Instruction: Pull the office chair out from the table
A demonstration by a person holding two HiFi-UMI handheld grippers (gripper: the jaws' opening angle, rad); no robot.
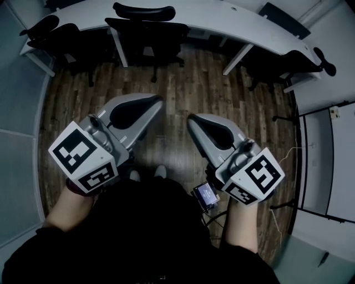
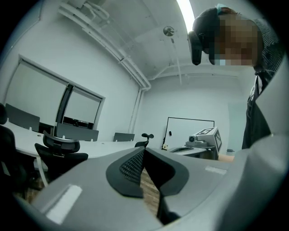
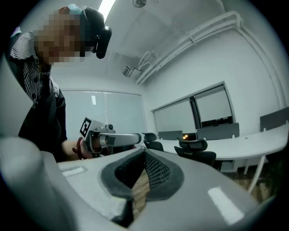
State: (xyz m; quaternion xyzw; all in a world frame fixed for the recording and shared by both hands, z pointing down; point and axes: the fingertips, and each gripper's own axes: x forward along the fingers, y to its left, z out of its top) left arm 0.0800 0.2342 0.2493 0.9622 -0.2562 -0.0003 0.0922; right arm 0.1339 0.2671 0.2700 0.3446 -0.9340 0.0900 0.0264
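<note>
Note the wood-plank floor [image 1: 183, 91]. A spare chair [image 1: 55, 41] stands at its far left corner, and a second spare chair [image 1: 280, 64] stands at its far right edge. A small device with a lit screen [image 1: 206, 194] shows over the floor's near edge. In the left gripper view you see a whiteboard [image 2: 189, 131] on the end wall, window blinds [image 2: 43, 97] on the left wall, pipes [image 2: 122, 58] under the ceiling and a strip light [image 2: 185, 12].

We hold our left gripper [image 1: 148, 105] and right gripper [image 1: 195, 123] out level, side by side, both jaws closed and empty.
</note>
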